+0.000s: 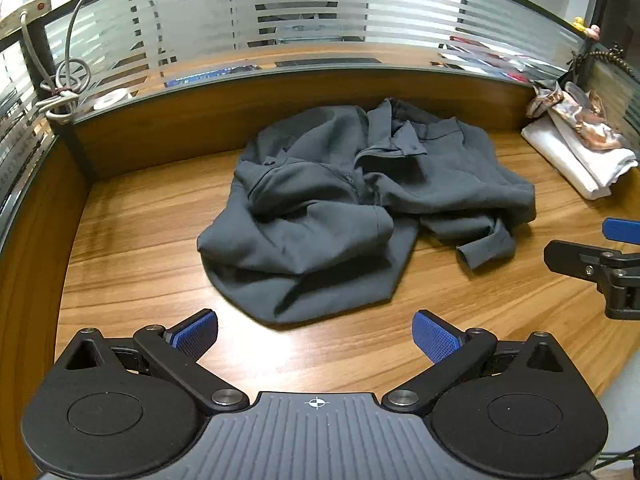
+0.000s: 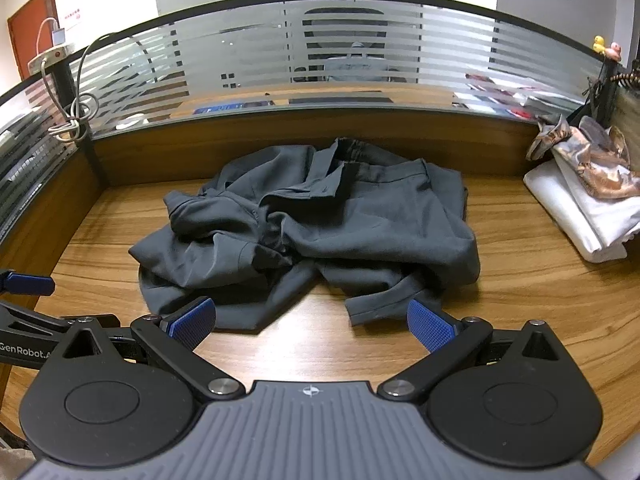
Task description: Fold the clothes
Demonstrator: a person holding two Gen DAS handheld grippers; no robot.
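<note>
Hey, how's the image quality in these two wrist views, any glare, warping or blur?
Left wrist view: glare patch on the wooden table just ahead of the left gripper; fisheye bows the glass partition. Right wrist view: same bowing, softer sheen, grey garment sharp.

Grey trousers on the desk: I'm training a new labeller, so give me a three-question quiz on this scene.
1. True or false: the left gripper holds the trousers.
2. Which lies at the desk's right edge? A) white folded cloth B) a mug C) a laptop
3. Fill in: the right gripper's jaws are ____.

Key: 1 false; 2 A; 3 open.
</note>
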